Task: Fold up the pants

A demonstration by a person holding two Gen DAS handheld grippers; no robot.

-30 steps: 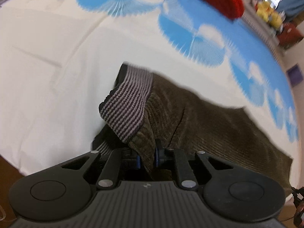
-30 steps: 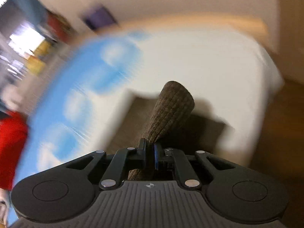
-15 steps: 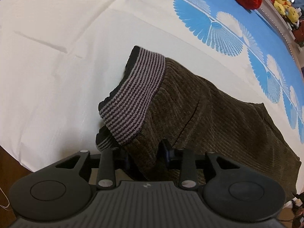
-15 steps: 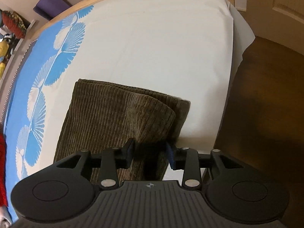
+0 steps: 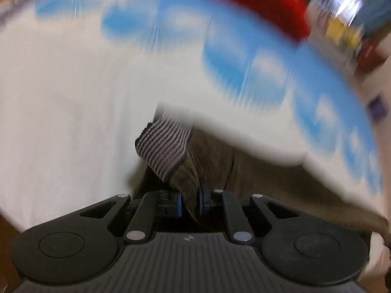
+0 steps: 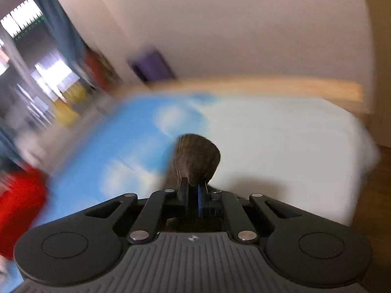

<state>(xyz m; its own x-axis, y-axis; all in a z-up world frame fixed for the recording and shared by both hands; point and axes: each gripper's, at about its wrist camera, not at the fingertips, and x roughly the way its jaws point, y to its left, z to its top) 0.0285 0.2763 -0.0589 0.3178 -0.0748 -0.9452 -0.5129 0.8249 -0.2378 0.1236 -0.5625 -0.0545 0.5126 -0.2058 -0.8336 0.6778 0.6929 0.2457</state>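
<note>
Left tool (image 5: 190,204) angled steeply down, just clamped onto pants (image 5: 256,171), right tool (image 6: 193,195) likewise pinching them.

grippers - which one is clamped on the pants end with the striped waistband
The left gripper: its brown pants fold sits beside the striped waistband. The right gripper pinches plain corduroy.

Behind it all we've got a bed (image 5: 61,102) with a white sheet that turns into a blue-and-white pattern (image 6: 122,146) toward the far side, all pretty smeared. There's something red (image 5: 256,7) lying at the bed's far edge, plus a wooden bed frame (image 6: 281,85) against a plain wall (image 6: 232,24). We can also make out a purple thing (image 6: 152,67) by the wall and brown wood floor (image 6: 376,195) beside the bed.
</note>
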